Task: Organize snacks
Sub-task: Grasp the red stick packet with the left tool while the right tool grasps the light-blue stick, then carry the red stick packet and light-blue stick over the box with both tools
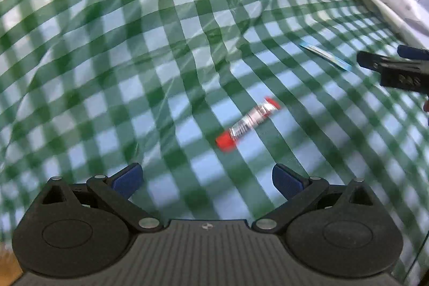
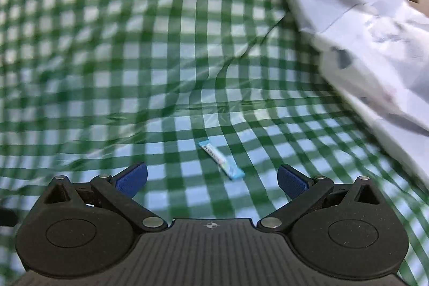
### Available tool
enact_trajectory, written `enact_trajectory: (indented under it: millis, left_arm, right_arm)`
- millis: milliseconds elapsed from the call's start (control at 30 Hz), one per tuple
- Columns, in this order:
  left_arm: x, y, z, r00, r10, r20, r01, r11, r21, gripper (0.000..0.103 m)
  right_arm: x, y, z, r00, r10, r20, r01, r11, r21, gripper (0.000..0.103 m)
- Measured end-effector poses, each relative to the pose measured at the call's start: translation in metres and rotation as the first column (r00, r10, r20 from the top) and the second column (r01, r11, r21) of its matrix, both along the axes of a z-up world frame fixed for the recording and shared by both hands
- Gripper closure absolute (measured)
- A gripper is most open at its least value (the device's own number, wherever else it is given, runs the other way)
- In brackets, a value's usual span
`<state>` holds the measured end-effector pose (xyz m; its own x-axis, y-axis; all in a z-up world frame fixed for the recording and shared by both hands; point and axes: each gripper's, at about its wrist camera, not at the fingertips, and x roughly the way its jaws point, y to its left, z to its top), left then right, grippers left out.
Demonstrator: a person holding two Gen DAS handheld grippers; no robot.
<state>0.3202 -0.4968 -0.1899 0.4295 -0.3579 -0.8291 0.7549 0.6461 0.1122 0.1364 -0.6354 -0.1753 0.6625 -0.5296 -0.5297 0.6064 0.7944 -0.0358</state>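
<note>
Both grippers hover over a green-and-white checked cloth (image 1: 134, 58) that covers the worktop; the plastic is creased and wavy.

Left gripper (image 1: 207, 177): jaws spread wide, nothing between them. Red-ended snack stick (image 1: 248, 123) with a silver middle lies flat on the cloth ahead of it and a little to its right, angled diagonally, well clear of the pads.

Right gripper (image 2: 212, 177): jaws also wide open and empty. Blue snack sachet (image 2: 221, 160) lies flat, diagonal, just ahead of and roughly between the fingertips (image 2: 291, 180), not touched. In the left view the same sachet shows farther back, near the right gripper's tip.

A pale printed bag (image 2: 362, 44) slumps at the right edge, probably the place for the snacks, though its mouth cannot be seen.

Step in hand, as judged: the reach onto each snack, with the right closer to its grasp.

Doing it well:
- Turn the wrist so the jaws cross the sachet's narrow width, not its length.
- Come down low; both items are thin and flat, so the pads must nearly scrape the cloth.
- Beware of pinching a crease of cloth with the packet.
- The left needs a shift to its right to centre the stick.
- Both views are blurred; settle before closing.
</note>
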Motion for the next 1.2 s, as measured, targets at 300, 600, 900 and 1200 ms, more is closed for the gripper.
enact_trajectory:
  millis: [300,600,900,1200]
  left_arm:
    - [0.039,-0.069,-0.070,0.991,-0.037,-0.125,0.042,0.999,0.033,0.000]
    - [0.030,-0.060,-0.065,0.994,-0.080,-0.080,0.076,0.996,-0.050,0.038]
    - [0.013,-0.026,-0.021,0.974,-0.073,-0.213,0.044,0.990,-0.137,0.098]
    - [-0.097,0.075,0.055,0.957,-0.133,-0.257,0.071,0.969,-0.238,0.098]
  right_arm:
    - [0.097,-0.089,-0.083,0.996,-0.050,-0.074,0.055,0.996,0.065,0.001]
    - [0.101,-0.101,-0.109,0.998,-0.021,-0.055,0.024,0.998,0.063,0.002]
    - [0.079,-0.079,-0.082,0.997,0.002,-0.084,0.007,0.994,0.106,0.088]
    - [-0.043,0.047,-0.030,0.998,0.035,0.044,-0.045,0.965,0.257,0.088]
